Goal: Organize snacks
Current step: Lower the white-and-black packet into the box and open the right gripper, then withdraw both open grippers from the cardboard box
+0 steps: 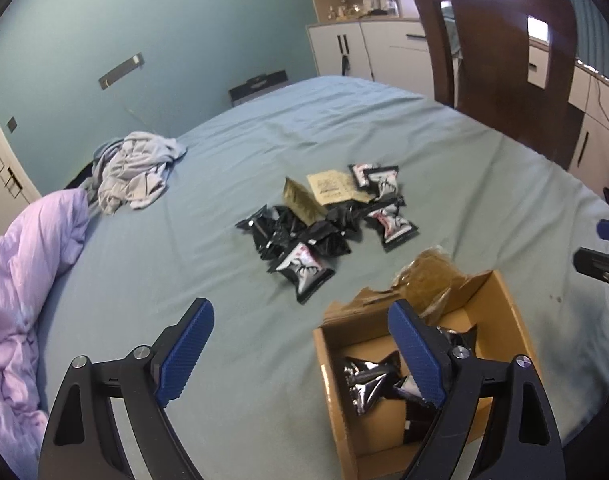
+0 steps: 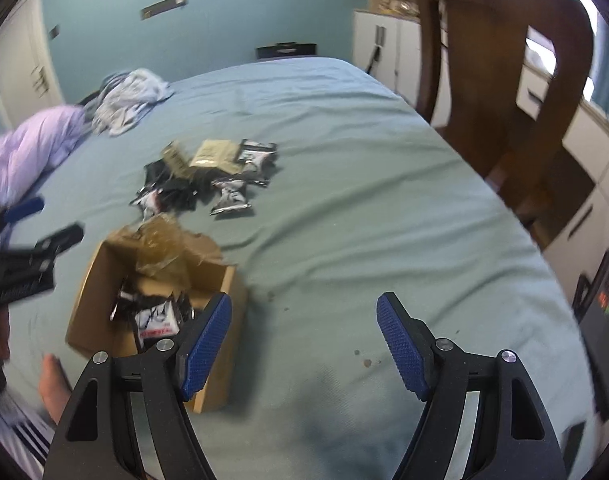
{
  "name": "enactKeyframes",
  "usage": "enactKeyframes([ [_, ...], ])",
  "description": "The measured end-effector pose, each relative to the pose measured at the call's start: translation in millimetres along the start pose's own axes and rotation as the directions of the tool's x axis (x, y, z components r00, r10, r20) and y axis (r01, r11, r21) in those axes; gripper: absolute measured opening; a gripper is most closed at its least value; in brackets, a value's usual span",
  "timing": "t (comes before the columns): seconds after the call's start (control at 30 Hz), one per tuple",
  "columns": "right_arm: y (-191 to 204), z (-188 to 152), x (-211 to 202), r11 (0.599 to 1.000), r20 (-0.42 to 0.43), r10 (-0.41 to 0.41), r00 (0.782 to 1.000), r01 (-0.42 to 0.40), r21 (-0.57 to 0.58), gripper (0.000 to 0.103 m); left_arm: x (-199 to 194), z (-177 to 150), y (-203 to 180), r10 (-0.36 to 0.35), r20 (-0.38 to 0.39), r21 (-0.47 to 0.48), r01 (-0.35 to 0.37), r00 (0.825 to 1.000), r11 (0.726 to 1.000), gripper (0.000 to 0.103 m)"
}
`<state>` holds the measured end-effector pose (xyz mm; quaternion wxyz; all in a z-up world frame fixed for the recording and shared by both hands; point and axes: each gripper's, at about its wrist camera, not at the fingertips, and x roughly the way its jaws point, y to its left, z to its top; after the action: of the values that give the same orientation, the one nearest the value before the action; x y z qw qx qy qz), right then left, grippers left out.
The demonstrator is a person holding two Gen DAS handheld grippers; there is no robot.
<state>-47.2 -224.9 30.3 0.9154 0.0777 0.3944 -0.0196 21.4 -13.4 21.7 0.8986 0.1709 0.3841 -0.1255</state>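
**Snack packets sorted from bed into box**

A wide bed with a pale blue-green sheet (image 1: 384, 128) carries everything. Near its front edge sits an open brown cardboard box (image 1: 332, 364), flaps up, likely the collecting place; several packets lie inside. Farther back, a loose pile of glossy black-and-silver foil snack packets (image 1: 304, 236) awaits sorting. The left gripper (image 1: 300, 354) and the right gripper (image 2: 304, 348) both show blue-padded fingers spread wide, holding nothing.
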Motion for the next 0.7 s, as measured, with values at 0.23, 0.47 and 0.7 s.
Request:
enactKeyframes([
  [0.23, -13.4, 5.1, 16.1, 0.999, 0.024, 0.012, 1.000, -0.013, 0.045, 0.074, 9.4, 5.5, -1.6, -0.011, -0.013, -0.009, 0.011, 1.000, 1.000, 0.096],
  [0.47, -20.9, 8.2, 34.6, 0.995, -0.019, 0.068, 0.998, -0.066, 0.079, 0.074, 19.4, 8.6, 1.5, -0.082, -0.057, -0.075, 0.078, 0.995, 0.994, 0.096],
  [0.7, -22.4, 10.2, 28.5, 0.995, 0.014, 0.076, 0.997, -0.077, 0.059, 0.074, 20.9, 5.3, 1.5, -0.042, -0.082, -0.063, 0.037, 0.996, 0.997, 0.096],
])
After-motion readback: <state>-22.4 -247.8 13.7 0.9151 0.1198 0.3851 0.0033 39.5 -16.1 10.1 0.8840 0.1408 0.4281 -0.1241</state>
